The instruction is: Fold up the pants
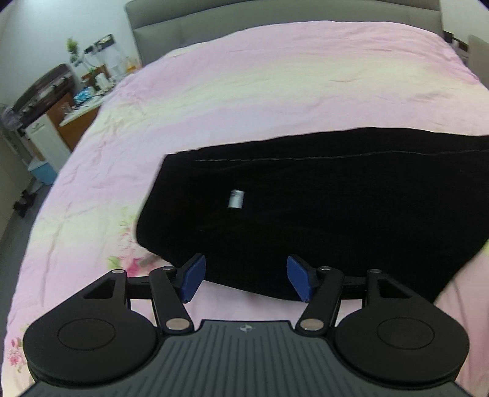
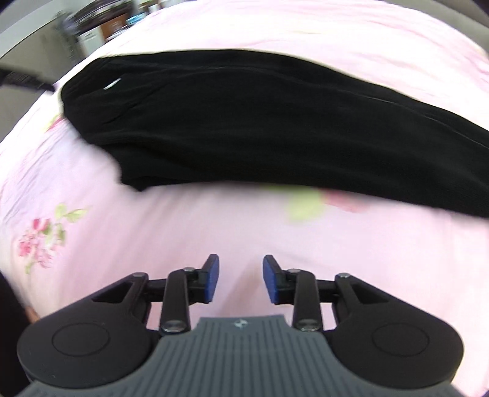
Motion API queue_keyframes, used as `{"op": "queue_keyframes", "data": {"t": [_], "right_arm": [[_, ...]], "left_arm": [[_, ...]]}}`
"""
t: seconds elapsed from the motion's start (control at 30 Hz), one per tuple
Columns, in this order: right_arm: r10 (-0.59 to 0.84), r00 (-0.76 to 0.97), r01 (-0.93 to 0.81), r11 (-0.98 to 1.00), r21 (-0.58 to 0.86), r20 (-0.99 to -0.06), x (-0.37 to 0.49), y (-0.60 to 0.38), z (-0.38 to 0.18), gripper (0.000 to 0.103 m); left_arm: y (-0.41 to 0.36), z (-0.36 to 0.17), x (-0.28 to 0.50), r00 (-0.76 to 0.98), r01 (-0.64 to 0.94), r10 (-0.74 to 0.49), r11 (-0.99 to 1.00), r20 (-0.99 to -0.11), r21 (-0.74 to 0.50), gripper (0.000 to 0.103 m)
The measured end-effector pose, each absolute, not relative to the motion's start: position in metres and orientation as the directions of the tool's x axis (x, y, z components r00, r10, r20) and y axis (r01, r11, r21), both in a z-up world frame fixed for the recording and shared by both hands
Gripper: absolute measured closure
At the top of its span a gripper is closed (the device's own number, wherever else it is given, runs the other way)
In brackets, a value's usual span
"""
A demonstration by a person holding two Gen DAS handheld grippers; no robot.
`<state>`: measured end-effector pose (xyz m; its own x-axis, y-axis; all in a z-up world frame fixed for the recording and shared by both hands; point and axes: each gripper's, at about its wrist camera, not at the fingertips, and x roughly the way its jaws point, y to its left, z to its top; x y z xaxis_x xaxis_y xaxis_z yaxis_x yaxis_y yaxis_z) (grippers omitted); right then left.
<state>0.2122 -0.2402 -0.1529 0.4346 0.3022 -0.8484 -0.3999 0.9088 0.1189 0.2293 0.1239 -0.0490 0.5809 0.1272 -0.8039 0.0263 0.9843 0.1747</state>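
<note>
Black pants [image 1: 321,213] lie flat on a pink floral bedspread [image 1: 244,76], folded lengthwise, with a small white label [image 1: 236,199] near the waist end. My left gripper [image 1: 246,279] is open and empty, its blue pads just over the near edge of the pants. In the right wrist view the pants [image 2: 259,128] stretch across the middle, with the label [image 2: 111,84] at the upper left. My right gripper [image 2: 240,279] is open and empty, above bare bedspread [image 2: 152,238], a short way back from the pants' near edge.
A grey padded headboard [image 1: 275,15] stands at the far end of the bed. To the left of the bed are a cluttered desk [image 1: 82,107], a white cabinet [image 1: 45,137] and a blue bin [image 1: 42,172]. The bed's left edge drops to the floor.
</note>
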Motion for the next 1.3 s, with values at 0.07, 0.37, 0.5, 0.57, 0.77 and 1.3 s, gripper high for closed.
{"op": "queue_keyframes", "data": {"t": [0.07,0.37,0.5,0.57,0.77,1.3], "right_arm": [[0.268,0.461,-0.349,0.931,0.106,-0.846,0.210,-0.271,-0.150,0.072],[0.072,0.528,-0.166,0.986,-0.020,-0.846,0.213,-0.403,-0.139,0.062],[-0.002,0.543,-0.093,0.994,-0.062,-0.839,0.228,-0.460,-0.138,0.062],[-0.018,0.548,-0.055,0.997,-0.058,-0.836,0.238,-0.491,-0.141,0.062],[-0.091,0.594,-0.113,0.974,-0.195,-0.799,0.279,-0.547,-0.159,0.056],[-0.077,0.722,-0.351,0.815,-0.461,-0.687,0.369,-0.574,-0.209,0.053]], "left_arm": [[0.102,-0.058,0.222,0.555,0.099,0.043,0.988,-0.831,0.118,0.030],[0.015,-0.118,0.218,0.467,0.246,-0.054,0.967,-0.883,0.071,0.030],[-0.006,-0.146,0.229,0.454,0.215,-0.036,0.974,-0.890,0.070,0.030],[-0.012,-0.157,0.234,0.457,0.192,-0.021,0.979,-0.889,0.075,0.030],[-0.018,-0.177,0.256,0.480,0.119,0.040,0.987,-0.877,0.111,0.030],[-0.017,-0.186,0.296,0.481,0.046,0.114,0.987,-0.869,0.155,0.069]]}}
